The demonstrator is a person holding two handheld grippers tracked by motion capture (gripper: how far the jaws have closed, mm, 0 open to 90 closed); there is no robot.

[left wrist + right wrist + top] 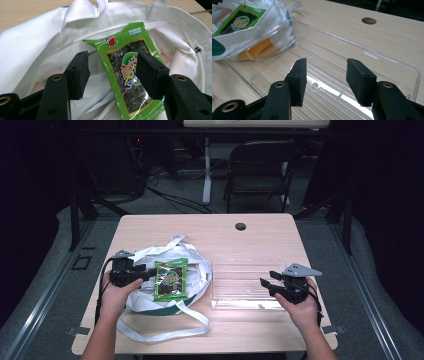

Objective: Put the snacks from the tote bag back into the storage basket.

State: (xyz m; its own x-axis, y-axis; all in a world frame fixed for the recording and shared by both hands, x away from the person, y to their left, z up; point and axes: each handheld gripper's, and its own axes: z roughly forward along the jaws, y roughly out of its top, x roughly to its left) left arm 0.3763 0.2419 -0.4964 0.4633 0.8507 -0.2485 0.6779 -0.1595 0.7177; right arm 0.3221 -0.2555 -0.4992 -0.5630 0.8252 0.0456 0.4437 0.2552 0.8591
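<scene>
Two forearms come in from the bottom of the high view, each hand w/ a gripper. Left gripper (145, 272) sits at the left edge of a white tote bag (150, 255); right gripper (267, 282) hangs over the near right part of a clear plastic tray (220, 270).

Left gripper view: fingers (78, 72) spread apart, grasping nothing, straddling a green seaweed snack packet (130, 67). Right-hand finger overlaps the packet's face; can't tell if it touches. Packet lies on the bag's white cloth near the bag's mouth, top end tilted away from the camera.

Right gripper view: fingers (298, 80) also released, wide gap, nothing between them. Below and beyond them is the tray (387, 60), empty, flat on the surface. Its far-left corner lies just beside the bag (274, 15), something orange showing through the tray wall there.

High view: bag on the left half of the wooden surface (260, 232), straps (165, 332) trailing toward the near edge. Tray just right of the bag. Round hole (240, 226) in the surface near the far edge. Beyond the surface, a dark folding chair (260, 167) on grey floor.
</scene>
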